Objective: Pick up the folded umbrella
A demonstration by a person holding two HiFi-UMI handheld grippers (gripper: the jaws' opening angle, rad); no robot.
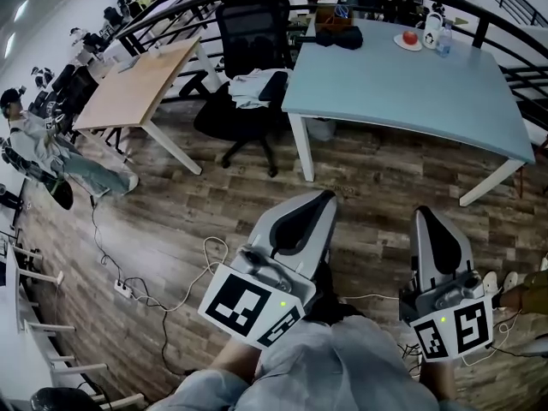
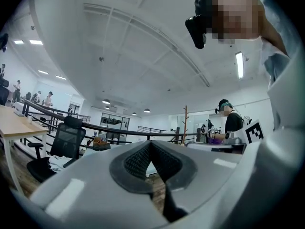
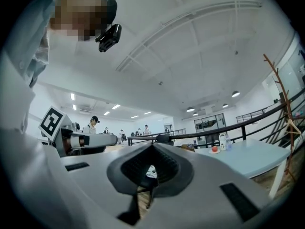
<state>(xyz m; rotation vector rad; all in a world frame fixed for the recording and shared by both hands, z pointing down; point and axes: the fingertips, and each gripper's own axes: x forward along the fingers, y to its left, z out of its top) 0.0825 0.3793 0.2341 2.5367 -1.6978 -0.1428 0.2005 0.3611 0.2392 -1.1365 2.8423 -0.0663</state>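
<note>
Grey-shelled left hand-held gripper (image 1: 322, 198) and right hand-held gripper (image 1: 425, 213): jaws closed, nothing between them, held over wood floor (image 1: 171, 229), short of pale-blue table (image 1: 411, 88). Dark folded umbrella (image 1: 338, 38) lying at table's far edge, well apart from both.

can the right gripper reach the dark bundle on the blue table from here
Probably not yet: the right gripper hangs over the floor, short of the blue table, and the dark bundle lies at its far end. The bare tabletop between leaves the way free.
</note>
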